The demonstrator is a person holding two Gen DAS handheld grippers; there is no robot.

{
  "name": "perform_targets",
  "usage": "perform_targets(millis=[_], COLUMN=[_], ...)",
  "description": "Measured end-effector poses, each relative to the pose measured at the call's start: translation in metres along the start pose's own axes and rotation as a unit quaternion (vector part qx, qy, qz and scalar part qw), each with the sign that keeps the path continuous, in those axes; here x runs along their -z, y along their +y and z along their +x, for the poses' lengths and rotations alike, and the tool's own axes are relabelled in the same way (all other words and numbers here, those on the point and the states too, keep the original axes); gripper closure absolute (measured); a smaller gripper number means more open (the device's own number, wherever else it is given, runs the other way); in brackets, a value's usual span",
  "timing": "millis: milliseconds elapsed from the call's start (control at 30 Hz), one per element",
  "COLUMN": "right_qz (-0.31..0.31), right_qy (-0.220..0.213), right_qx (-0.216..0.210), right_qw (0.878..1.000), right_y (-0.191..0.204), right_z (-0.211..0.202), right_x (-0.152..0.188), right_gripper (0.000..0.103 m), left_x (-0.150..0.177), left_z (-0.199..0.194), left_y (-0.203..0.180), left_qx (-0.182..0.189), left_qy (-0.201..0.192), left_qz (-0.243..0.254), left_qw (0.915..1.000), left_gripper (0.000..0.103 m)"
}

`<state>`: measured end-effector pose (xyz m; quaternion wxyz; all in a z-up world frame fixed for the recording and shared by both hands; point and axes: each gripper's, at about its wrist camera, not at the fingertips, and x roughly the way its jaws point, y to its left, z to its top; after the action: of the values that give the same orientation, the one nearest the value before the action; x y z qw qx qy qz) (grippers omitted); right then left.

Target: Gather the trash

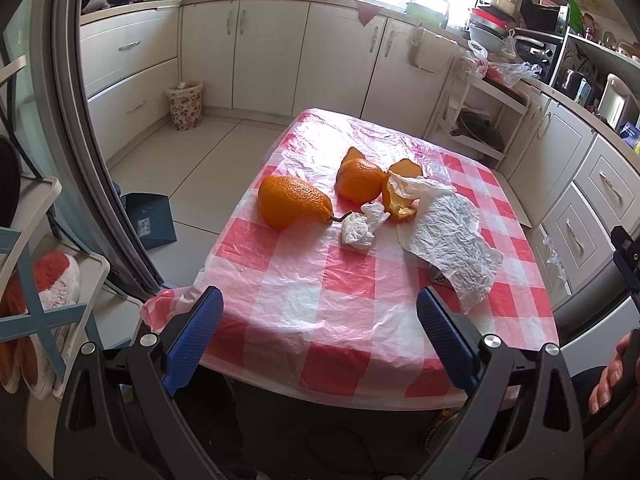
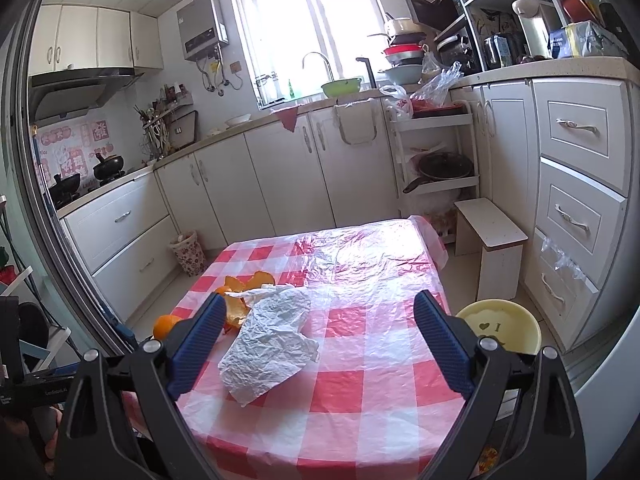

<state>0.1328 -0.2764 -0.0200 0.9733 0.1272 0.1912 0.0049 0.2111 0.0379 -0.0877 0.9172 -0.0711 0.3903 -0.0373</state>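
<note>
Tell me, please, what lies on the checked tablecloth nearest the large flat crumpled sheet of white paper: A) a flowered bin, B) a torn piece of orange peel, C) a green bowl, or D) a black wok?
B: the torn orange peel touches the upper end of the crumpled white paper on the tablecloth, while the other things named stand off the table.
</note>
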Motion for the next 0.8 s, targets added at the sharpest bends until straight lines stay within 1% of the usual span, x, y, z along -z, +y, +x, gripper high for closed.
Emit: perform_targets(millis=[267,433,567,667,800], right_qz=[-0.008,-0.012,-0.009,-0.007,-0.020], right_qy=[-0.001,-0.002,0.003,0.009,0.019], right_qx=[0.001,-0.001,-0.007,-0.014,-0.027], right_qw=[1.000,1.000,1.000,1.000,0.999], right_y=[0.002,0.003,0.000,0.000,0.006], right_z=[-0.001,-0.004,0.000,0.004,0.007], right_x=[-0.001,-0.001,-0.001,0.000,0.001], right_gripper=[0.012,0.012,0.012,0.012,0.012], left_x=[-0.002,-0.002,-0.002,-0.003,-0.004], left_z=[-0.009,-0.014,-0.013,-0.009,-0.006], left_y=[-0.002,0.003,0.006,0.008,0.007], left_qx=[0.012,0.032,0.037,0.042,0.040], left_qy=[-0.028,-0.038,-0.035,-0.025,-0.021], left_qz=[0.011,0.005,-0.001,-0.007,-0.006], left_qw=[0.9995,0.9988,0.9987,0.9988,0.9990], left_gripper=[0.010,0.010,0.010,0.010,0.010])
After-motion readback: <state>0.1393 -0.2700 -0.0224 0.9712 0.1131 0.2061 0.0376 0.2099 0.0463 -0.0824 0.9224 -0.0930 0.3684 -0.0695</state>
